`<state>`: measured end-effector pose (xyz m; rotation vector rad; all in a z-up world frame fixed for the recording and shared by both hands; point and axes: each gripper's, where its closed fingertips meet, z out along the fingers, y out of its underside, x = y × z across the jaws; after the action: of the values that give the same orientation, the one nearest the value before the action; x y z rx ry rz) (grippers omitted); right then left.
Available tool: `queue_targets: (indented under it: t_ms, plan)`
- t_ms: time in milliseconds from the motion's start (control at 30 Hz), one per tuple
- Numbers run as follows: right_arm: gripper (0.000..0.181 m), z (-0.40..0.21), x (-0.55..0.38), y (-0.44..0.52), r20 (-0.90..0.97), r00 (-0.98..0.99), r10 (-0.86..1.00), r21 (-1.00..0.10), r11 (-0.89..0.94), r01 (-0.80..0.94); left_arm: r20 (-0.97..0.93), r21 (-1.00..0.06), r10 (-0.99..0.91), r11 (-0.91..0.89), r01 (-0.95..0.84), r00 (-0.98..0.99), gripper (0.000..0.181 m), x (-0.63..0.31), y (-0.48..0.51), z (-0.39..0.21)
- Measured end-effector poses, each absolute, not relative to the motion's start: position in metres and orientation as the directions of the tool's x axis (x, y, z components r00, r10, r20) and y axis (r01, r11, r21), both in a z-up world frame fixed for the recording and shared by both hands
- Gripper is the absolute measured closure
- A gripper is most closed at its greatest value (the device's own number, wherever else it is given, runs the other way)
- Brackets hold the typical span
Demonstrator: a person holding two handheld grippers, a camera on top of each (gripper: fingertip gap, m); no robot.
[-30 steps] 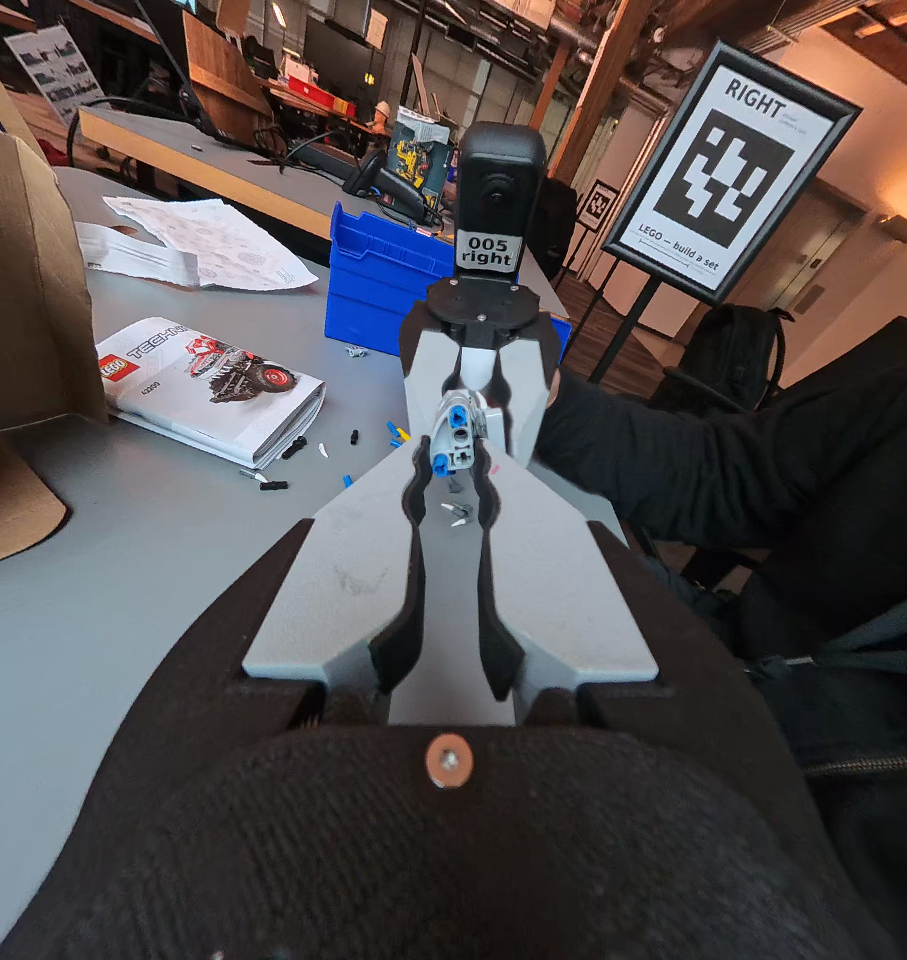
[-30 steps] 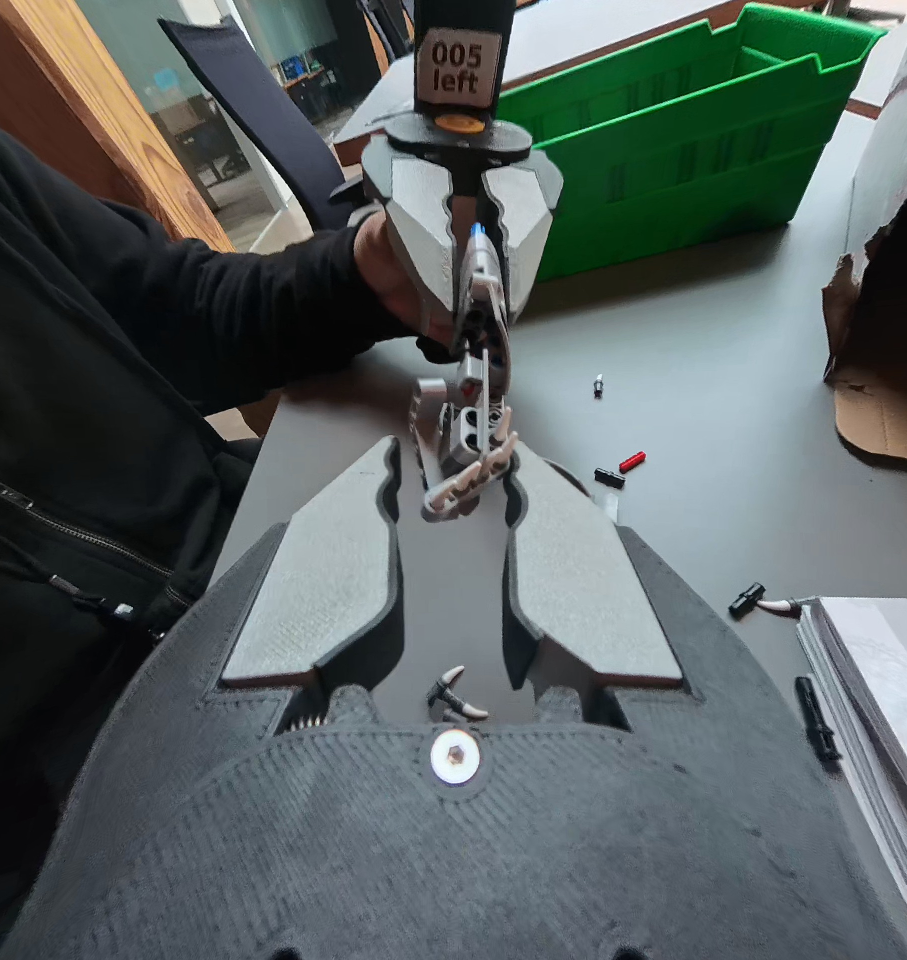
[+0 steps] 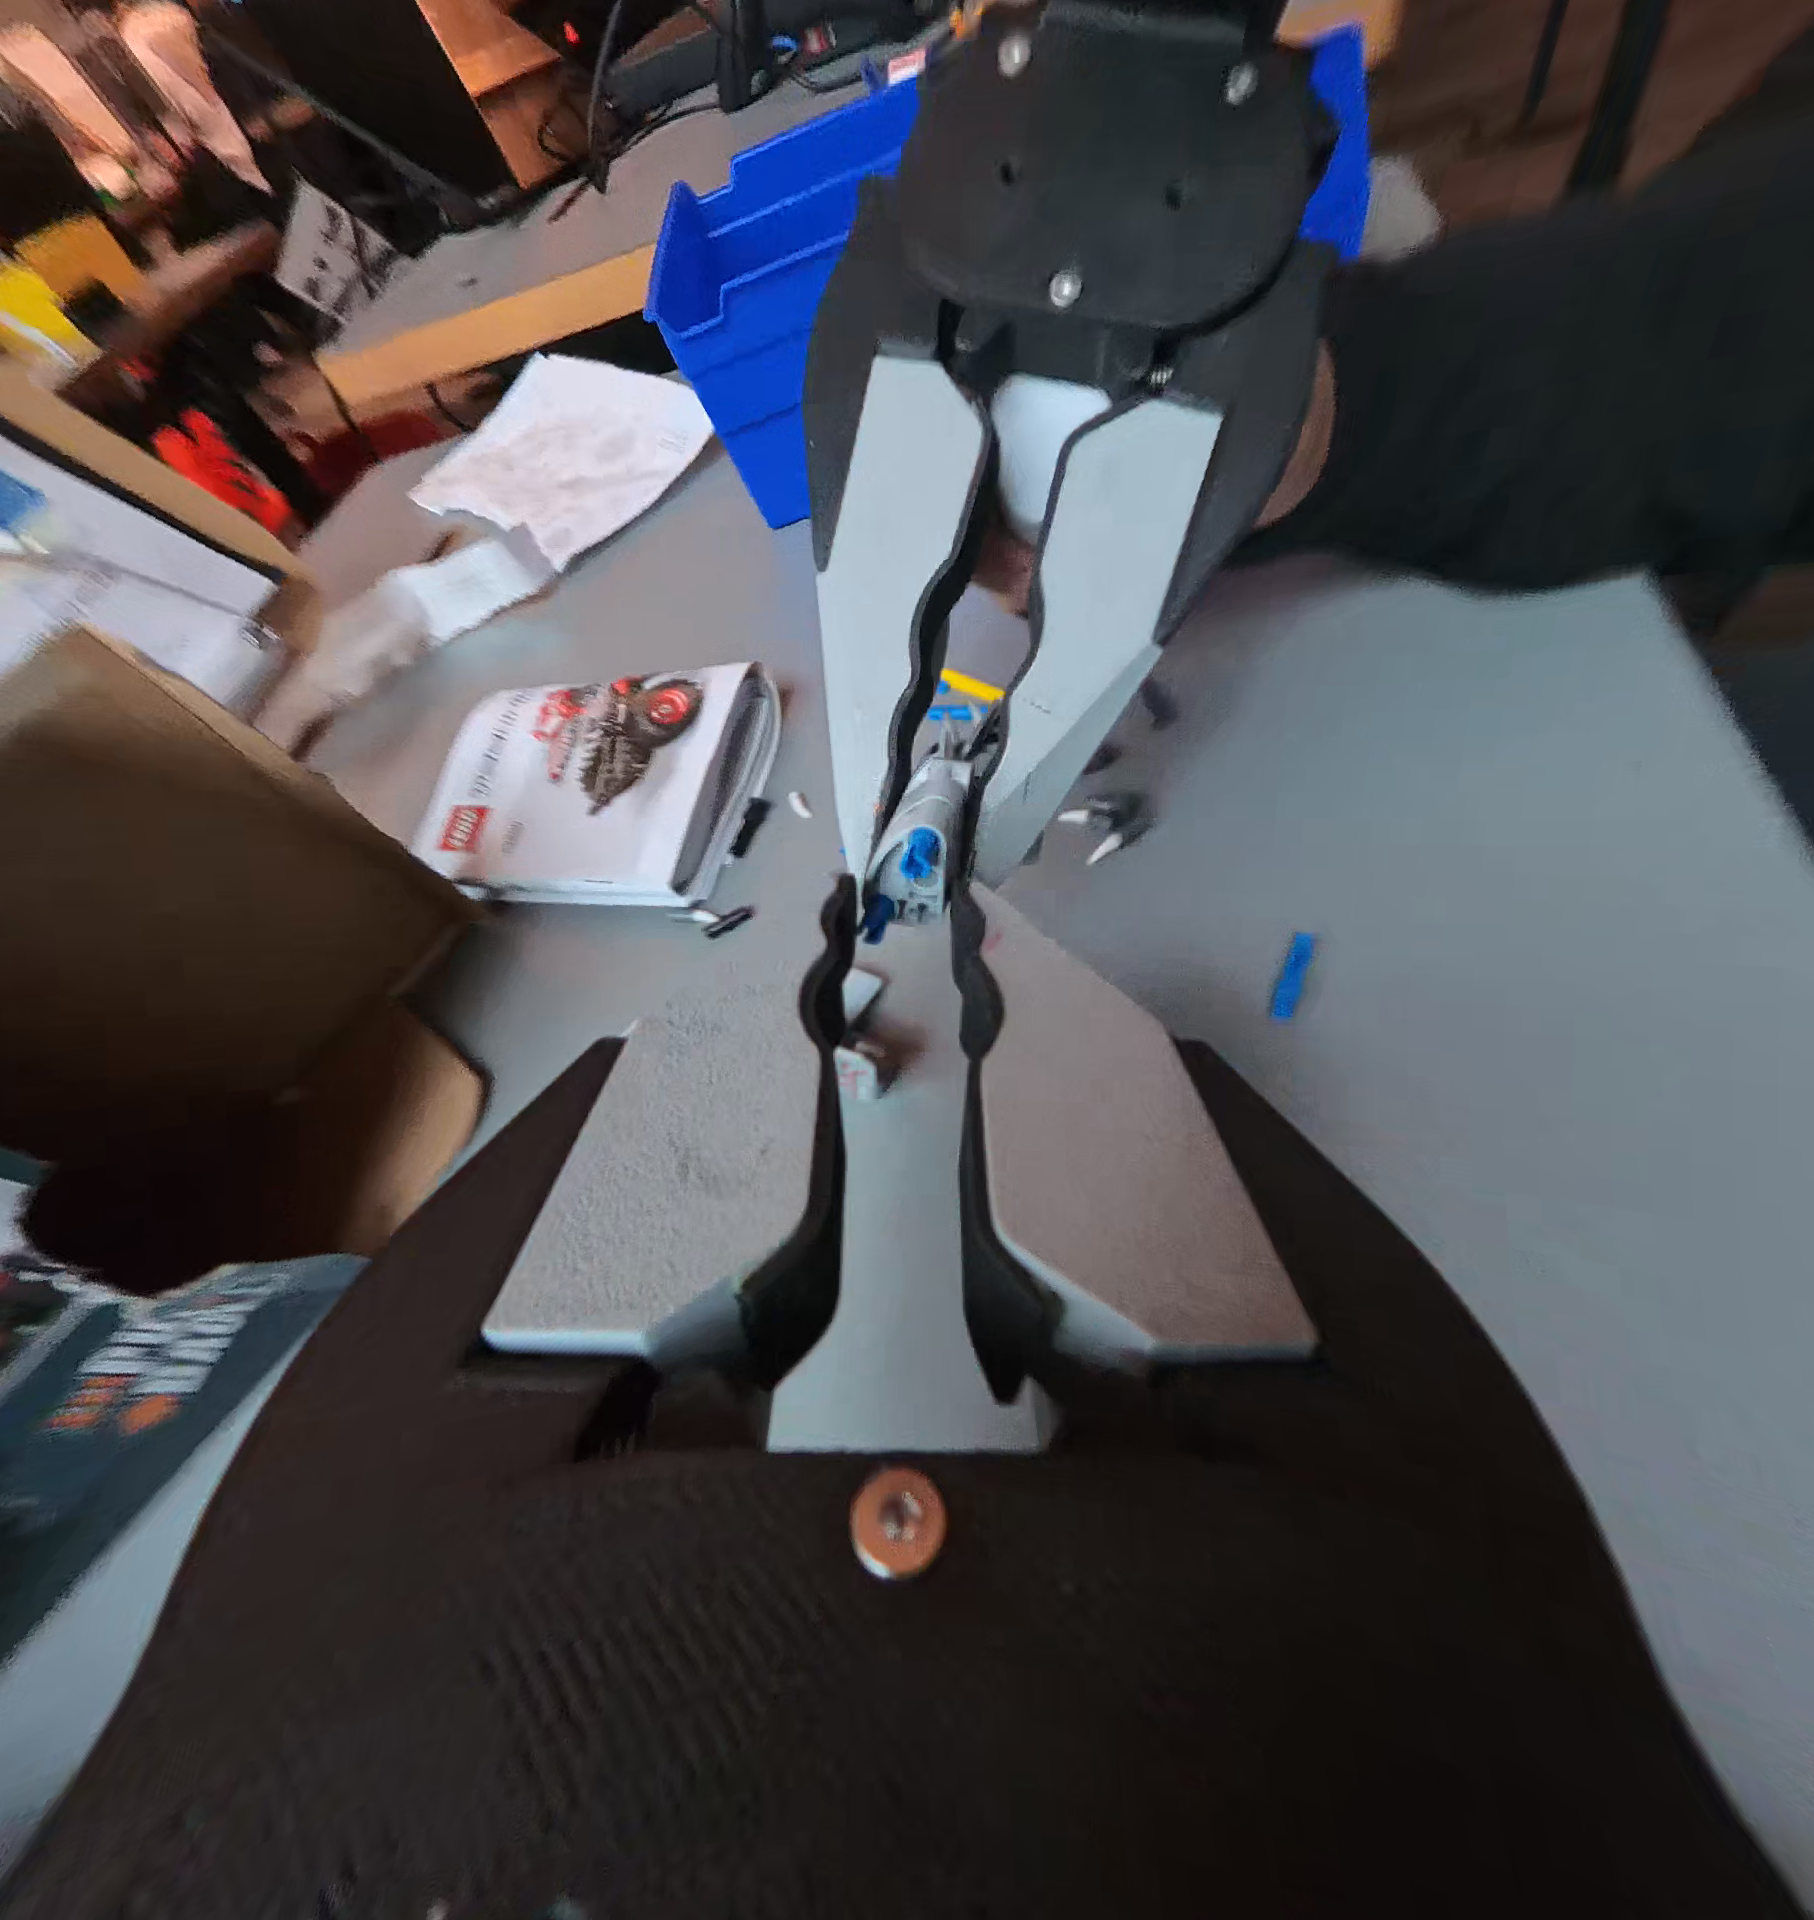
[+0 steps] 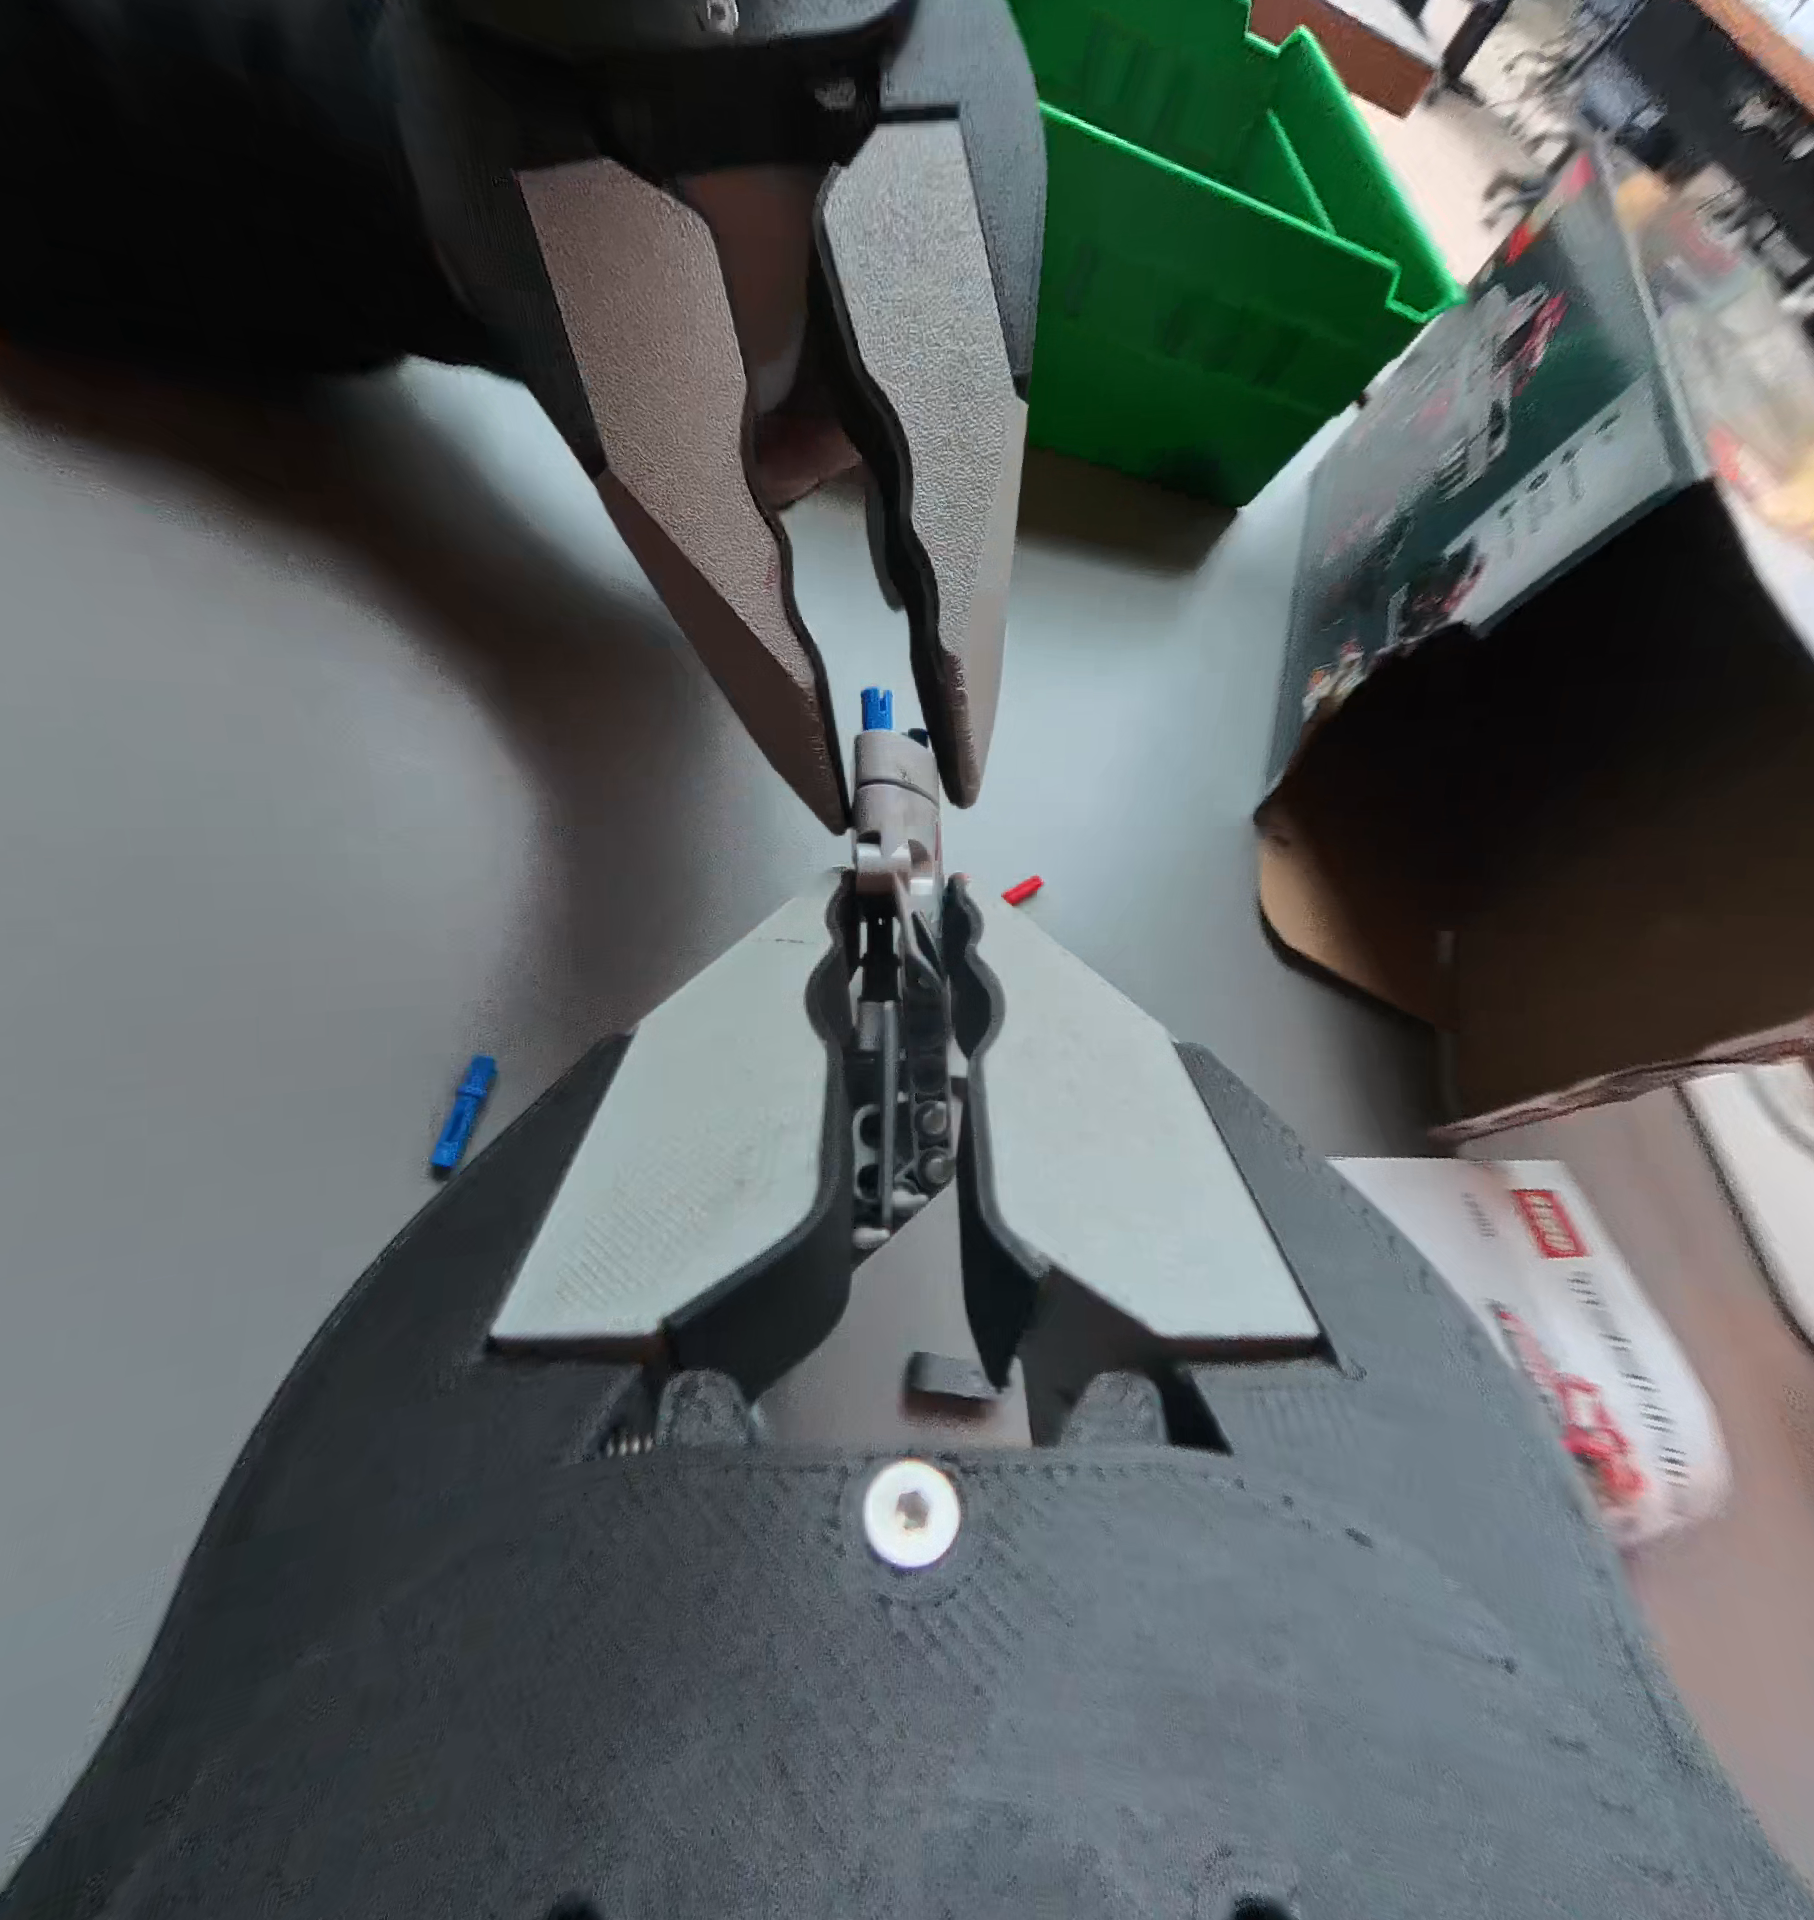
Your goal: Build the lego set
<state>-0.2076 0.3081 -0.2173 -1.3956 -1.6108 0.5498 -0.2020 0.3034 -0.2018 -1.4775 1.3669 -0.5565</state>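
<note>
A small grey lego assembly [image 3: 918, 831] with blue pins hangs above the grey table [image 3: 1454, 831], held between the two grippers, which meet tip to tip. My left gripper [image 3: 905, 909] is shut on its near end. In the right wrist view the assembly's [image 4: 898, 1091] dark beams lie between the fingers of my right gripper [image 4: 898, 894], which is shut on it. The left gripper [image 4: 895, 810] comes down from the top there and pinches the grey end, with a blue pin [image 4: 875, 712] sticking out behind. The right gripper [image 3: 929, 873] reaches in from the top of the left wrist view.
An instruction booklet [image 3: 612, 779], a cardboard box [image 3: 155, 935] and a blue bin [image 3: 778, 270] lie on the left. A green bin [image 4: 1194, 312] stands behind. Loose parts lie on the table: a blue pin [image 3: 1292, 977], white claws [image 3: 1100, 831], a red pin [image 4: 1022, 889]. The grippers are tip to tip, or close to it.
My right gripper has shut on the assembly; it was open around it before. Both grippers have tilted down over the table, and the views are blurred by motion.
</note>
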Motion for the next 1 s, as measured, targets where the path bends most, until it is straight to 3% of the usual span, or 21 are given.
queue_targets:
  t_ms: [100, 367, 867, 967, 1000]
  plan:
    - [0.168, -0.222, -0.208, 0.307, 0.398, 0.036, 0.917, -0.762, 0.309, 0.570, -0.431, -0.813, -0.874, 0.269, -0.517, 0.223, 0.167, -0.203, 0.300, -0.207]
    - [0.168, -0.228, -0.210, 0.309, 0.422, 0.034, 0.906, -0.738, 0.322, 0.593, -0.591, -0.705, -0.786, 0.391, -0.592, 0.184, 0.167, -0.203, 0.302, -0.213]
    - [0.168, -0.217, -0.215, 0.304, 0.710, 0.004, 0.705, -0.538, 0.538, 0.648, -0.666, -0.626, -0.731, 0.441, -0.643, 0.147, 0.168, -0.206, 0.292, -0.205]
    - [0.168, -0.227, -0.181, 0.339, 0.736, 0.062, 0.675, -0.446, 0.413, 0.794, -0.706, -0.610, -0.671, 0.414, -0.675, 0.227, 0.167, -0.230, 0.304, -0.190]
    - [0.168, -0.225, -0.177, 0.336, 0.669, 0.090, 0.738, -0.546, 0.405, 0.734, -0.675, -0.670, -0.679, 0.399, -0.625, 0.290, 0.167, -0.244, 0.307, -0.176]
